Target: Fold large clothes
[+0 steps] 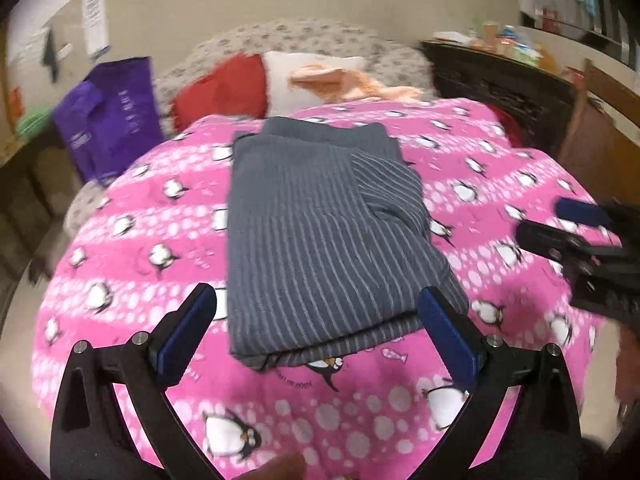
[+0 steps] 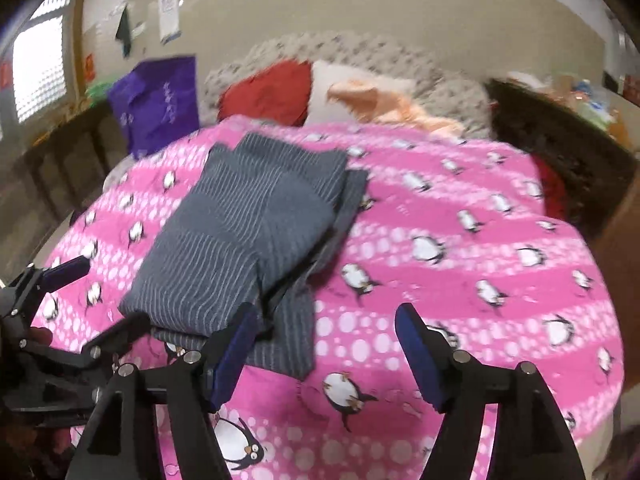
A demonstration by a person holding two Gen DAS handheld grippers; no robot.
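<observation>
A grey striped garment (image 1: 320,232) lies folded in a thick rectangle on the pink penguin blanket (image 1: 140,272); it also shows in the right wrist view (image 2: 240,240). My left gripper (image 1: 320,300) is open and empty, its fingers straddling the garment's near edge just above it. It also shows at the left of the right wrist view (image 2: 96,300). My right gripper (image 2: 324,316) is open and empty, hovering just right of the garment's near corner. It also shows at the right edge of the left wrist view (image 1: 560,224).
The pink blanket (image 2: 460,280) covers a bed. A red cushion (image 1: 224,92), a white pillow (image 1: 292,80) and a peach cloth (image 1: 352,80) lie at the head. A purple bag (image 1: 108,120) stands at the left. A dark cabinet (image 1: 500,88) stands at the right.
</observation>
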